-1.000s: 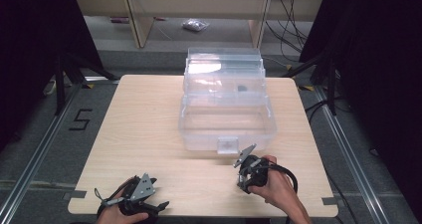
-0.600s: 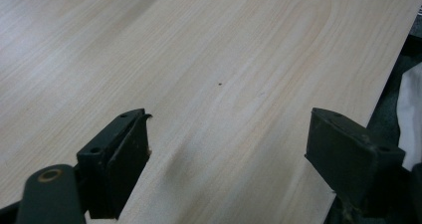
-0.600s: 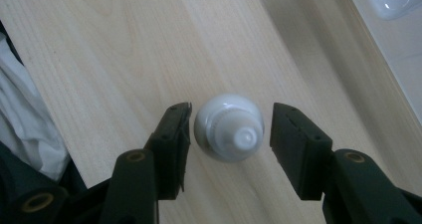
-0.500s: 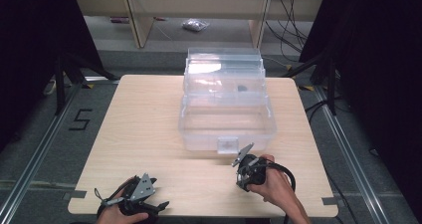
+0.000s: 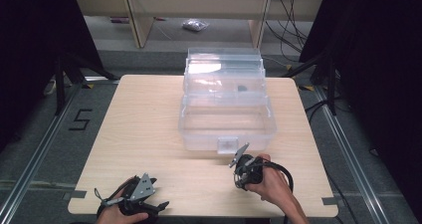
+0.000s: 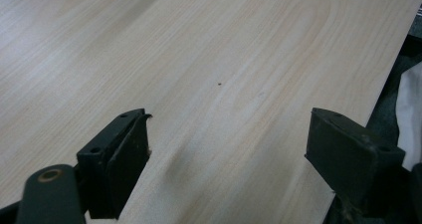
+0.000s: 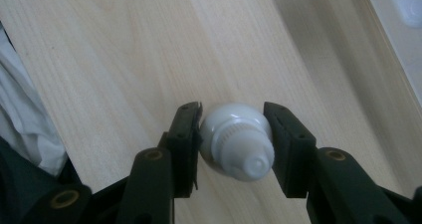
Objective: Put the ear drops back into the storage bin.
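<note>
White plastic screw-capped tube (image 7: pixel 238 140), low over the bench (image 5: pixel 149 124), sits between our right gripper (image 7: pixel 233 129) jaws, which have just closed on it, cap toward us; left gripper (image 6: pixel 226 149) gapes idle.

This is a lab recording station, not a home. A bare pale-wood tabletop (image 5: pixel 149 134) stands on grey floor between black curtains (image 5: pixel 30 59), and beyond the jaws lie cables (image 5: pixel 291 15), plain shelving (image 5: pixel 134 15), floor rails (image 5: pixel 35 159) and a taped "5" (image 5: pixel 79 119).
</note>
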